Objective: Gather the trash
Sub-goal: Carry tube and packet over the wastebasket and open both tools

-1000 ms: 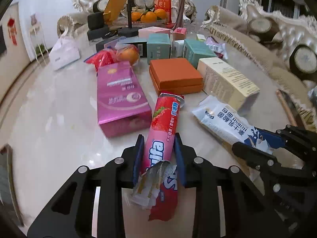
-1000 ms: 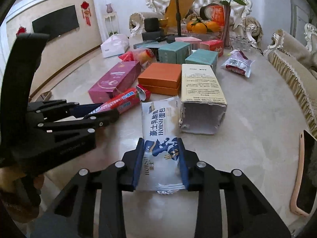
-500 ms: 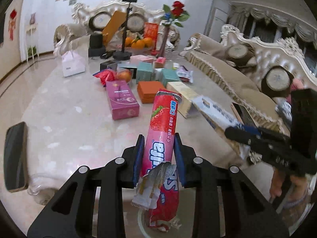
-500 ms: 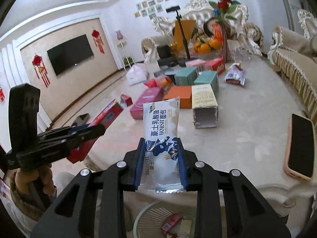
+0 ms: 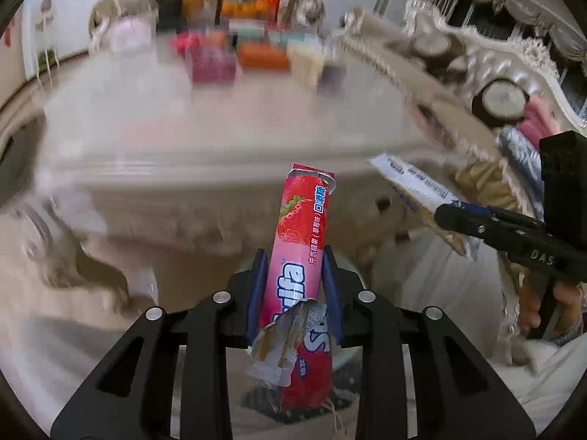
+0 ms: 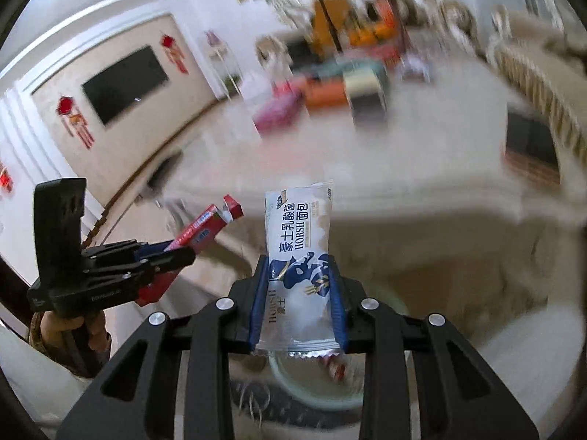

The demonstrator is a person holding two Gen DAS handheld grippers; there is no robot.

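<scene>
The left claw [image 5: 295, 293] grips a candy wrapper [image 5: 299, 256] and the right claw [image 6: 298, 300] a bread bag [image 6: 299, 253], both off the table [image 6: 422, 168] above a bin [image 6: 315, 385]; released off-centre, either could miss.

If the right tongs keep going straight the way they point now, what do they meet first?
Probably the side of the table, just below its edge; the white bread wrapper they hold would touch first. Depth is blurred, so uncertain.

Living room — ornate sofa [image 5: 488, 73], television [image 6: 124, 82]
</scene>
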